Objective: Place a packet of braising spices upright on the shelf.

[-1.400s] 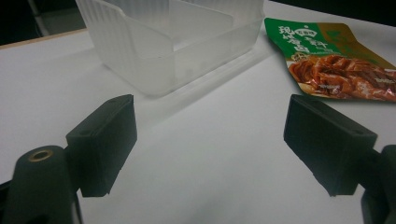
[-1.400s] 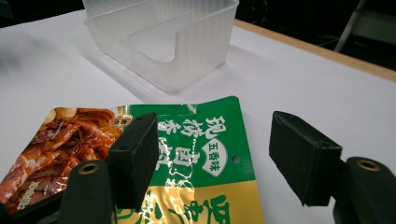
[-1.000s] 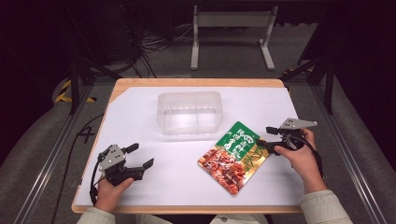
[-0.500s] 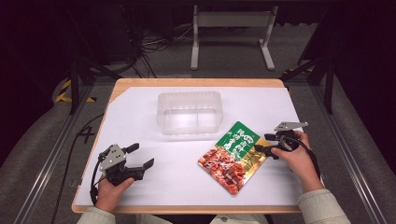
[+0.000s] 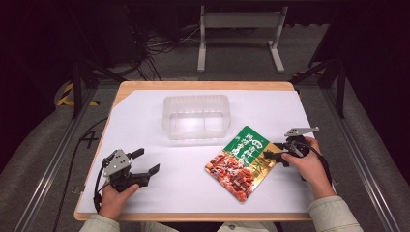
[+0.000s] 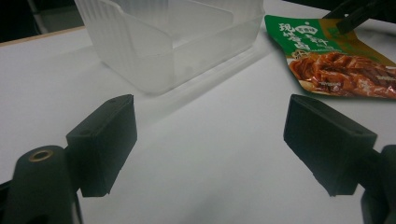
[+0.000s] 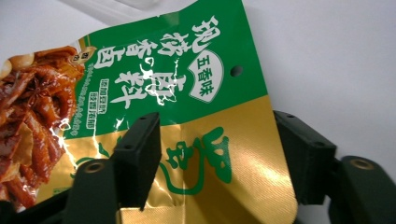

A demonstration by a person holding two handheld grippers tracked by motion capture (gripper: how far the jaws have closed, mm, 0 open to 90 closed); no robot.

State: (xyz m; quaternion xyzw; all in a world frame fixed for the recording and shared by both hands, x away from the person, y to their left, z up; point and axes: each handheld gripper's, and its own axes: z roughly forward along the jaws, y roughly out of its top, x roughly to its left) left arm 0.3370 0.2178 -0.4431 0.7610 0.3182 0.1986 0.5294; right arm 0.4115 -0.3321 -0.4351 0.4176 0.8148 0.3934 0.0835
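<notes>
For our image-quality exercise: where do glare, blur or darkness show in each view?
High view: the white table cover is bright while the surrounding floor falls into darkness. Left gripper view: the clear container looks washed out and soft. Right gripper view: white glints streak the foil pouch, whose print stays sharp.

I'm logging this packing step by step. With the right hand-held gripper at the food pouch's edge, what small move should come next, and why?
Probably finish closing the right hand-held gripper on the food pouch. Its jaws have just been closing and straddle the pouch's gold edge, but in the right gripper view a gap remains, so nothing is clamped yet. The pouch lies flat beside the clear plastic container, likely its destination.
</notes>
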